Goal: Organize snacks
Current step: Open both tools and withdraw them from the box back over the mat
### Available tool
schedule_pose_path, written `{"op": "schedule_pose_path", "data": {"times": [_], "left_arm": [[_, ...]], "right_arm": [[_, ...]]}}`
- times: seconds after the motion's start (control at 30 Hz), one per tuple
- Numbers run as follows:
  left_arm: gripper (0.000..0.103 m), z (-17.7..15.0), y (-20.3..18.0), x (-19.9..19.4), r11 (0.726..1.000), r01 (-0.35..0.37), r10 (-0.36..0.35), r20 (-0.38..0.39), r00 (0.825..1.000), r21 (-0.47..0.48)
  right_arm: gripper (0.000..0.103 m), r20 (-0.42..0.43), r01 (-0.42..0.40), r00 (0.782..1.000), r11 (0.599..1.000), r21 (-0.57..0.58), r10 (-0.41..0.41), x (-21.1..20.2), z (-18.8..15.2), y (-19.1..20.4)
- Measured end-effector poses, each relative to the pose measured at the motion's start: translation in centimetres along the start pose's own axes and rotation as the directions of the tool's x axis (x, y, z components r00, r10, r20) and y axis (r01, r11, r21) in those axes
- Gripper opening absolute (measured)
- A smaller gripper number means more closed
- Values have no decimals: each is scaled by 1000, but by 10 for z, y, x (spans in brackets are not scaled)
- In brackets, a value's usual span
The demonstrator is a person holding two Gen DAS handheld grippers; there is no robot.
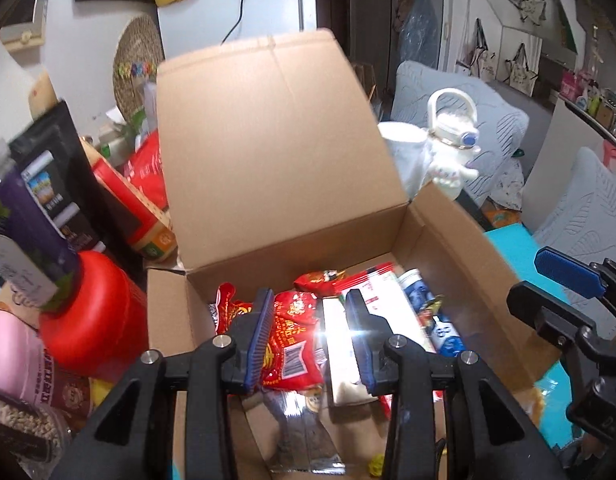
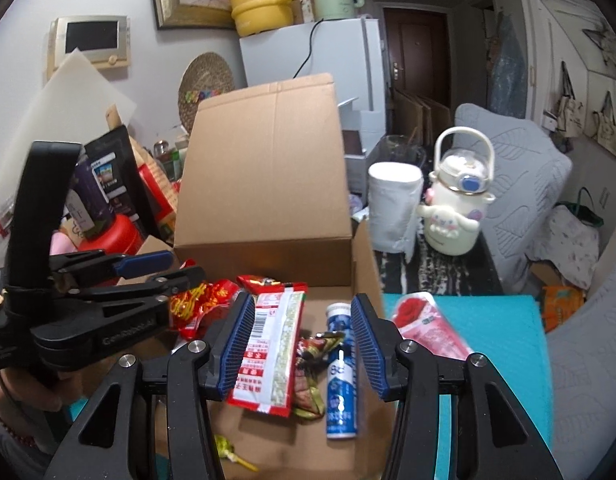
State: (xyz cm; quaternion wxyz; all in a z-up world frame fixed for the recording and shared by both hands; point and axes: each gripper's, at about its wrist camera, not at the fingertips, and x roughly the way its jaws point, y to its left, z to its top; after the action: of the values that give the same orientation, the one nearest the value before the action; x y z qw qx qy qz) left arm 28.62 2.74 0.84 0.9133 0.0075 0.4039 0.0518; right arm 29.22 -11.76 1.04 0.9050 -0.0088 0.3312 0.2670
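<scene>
Since the snacks (image 2: pixel 276 344) already lie loose in the open cardboard box (image 1: pixel 268 152) on the teal bench (image 2: pixel 504 344), bring your part-open, empty right claw (image 2: pixel 304 344) onto the pink packet (image 2: pixel 428 328) outside, keeping your narrowed, empty left claw (image 1: pixel 310 336) clear.

A teal mat (image 2: pixel 504 320) at lower right carries the open cardboard box (image 2: pixel 268 184) at centre, with a pink rose-printed packet (image 2: pixel 428 328) just beside it.
</scene>
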Motion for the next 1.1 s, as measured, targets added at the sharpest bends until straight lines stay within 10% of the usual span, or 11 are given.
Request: {"op": "schedule_pose_path", "data": {"times": [0.43, 0.63, 1.1], "left_arm": [[37, -4, -29, -80, 998, 20, -26, 108, 994, 62], [72, -16, -44, -112, 997, 25, -38, 168, 985, 77], [73, -60, -86, -142, 973, 158, -184, 152, 971, 170]], "right_arm": [[59, 93, 64, 994, 996, -62, -58, -83, 2, 7], [67, 129, 108, 987, 993, -57, -100, -116, -9, 3], [82, 101, 148, 984, 988, -33, -144, -154, -60, -16]]}}
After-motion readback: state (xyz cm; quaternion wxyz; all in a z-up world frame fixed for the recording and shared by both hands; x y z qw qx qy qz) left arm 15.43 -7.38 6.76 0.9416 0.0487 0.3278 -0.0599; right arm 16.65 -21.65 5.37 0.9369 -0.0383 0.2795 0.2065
